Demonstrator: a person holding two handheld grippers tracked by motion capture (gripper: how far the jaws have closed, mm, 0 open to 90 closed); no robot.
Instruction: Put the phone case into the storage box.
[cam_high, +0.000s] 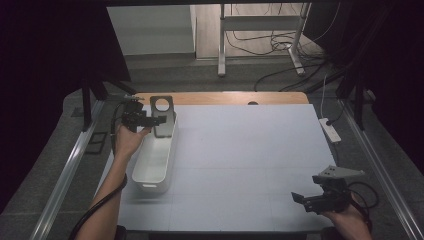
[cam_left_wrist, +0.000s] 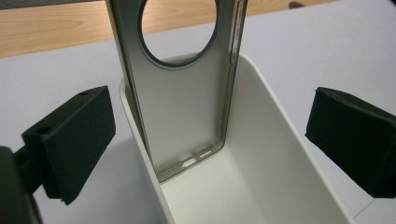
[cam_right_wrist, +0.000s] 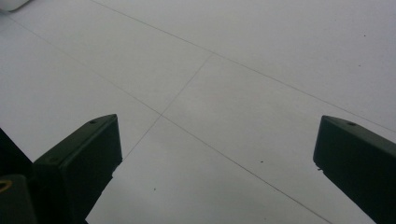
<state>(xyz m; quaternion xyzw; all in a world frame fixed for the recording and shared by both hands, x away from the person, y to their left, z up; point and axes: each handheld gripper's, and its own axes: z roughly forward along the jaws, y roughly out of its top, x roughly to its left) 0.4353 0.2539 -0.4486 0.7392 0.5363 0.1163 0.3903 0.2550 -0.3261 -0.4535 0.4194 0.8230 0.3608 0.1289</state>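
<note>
A grey phone case (cam_high: 163, 116) with a round camera hole stands upright inside the far end of a long white bin (cam_high: 171, 150) at the table's left. In the left gripper view the case (cam_left_wrist: 187, 102) leans on the bin's end wall (cam_left_wrist: 133, 126), its open side facing me. My left gripper (cam_high: 153, 120) hovers at that end, open, its jaws wide on either side of the case and touching nothing (cam_left_wrist: 212, 140). My right gripper (cam_high: 301, 199) is held low over the bare white mat at the near right, open and empty (cam_right_wrist: 215, 163).
The white mat (cam_high: 250, 150) covers the table, with a wooden strip (cam_high: 225, 97) along the back. A white power strip (cam_high: 330, 129) lies at the right edge. Metal rails run down both sides. Behind the table are stand legs (cam_high: 221, 45) and floor cables.
</note>
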